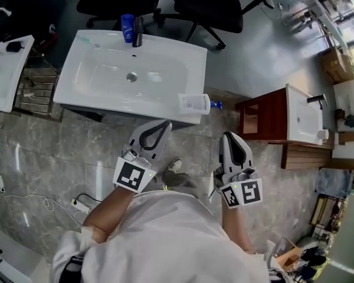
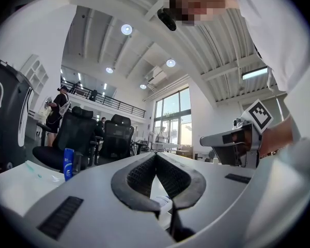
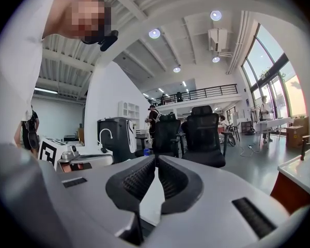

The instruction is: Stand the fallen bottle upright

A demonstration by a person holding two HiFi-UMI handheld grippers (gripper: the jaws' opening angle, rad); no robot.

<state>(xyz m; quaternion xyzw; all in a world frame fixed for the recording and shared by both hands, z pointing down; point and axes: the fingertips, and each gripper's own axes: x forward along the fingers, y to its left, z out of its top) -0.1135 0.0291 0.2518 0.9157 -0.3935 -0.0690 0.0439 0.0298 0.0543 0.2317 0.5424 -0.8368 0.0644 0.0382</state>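
Observation:
A clear bottle with a blue cap lies on its side on the front right corner of the white sink basin, cap pointing right. My left gripper is held just short of the basin's front edge, below and left of the bottle, jaws shut and empty. My right gripper hangs to the right of the basin, below the bottle's cap end, also shut with nothing in it. In the left gripper view the left gripper's ribbed pads meet at the tips. In the right gripper view the right gripper's pads do the same.
A blue bottle stands upright beside the black tap at the basin's back edge. Another white basin is at the left, a wooden cabinet with a basin at the right. Black office chairs stand behind. A power strip lies on the floor.

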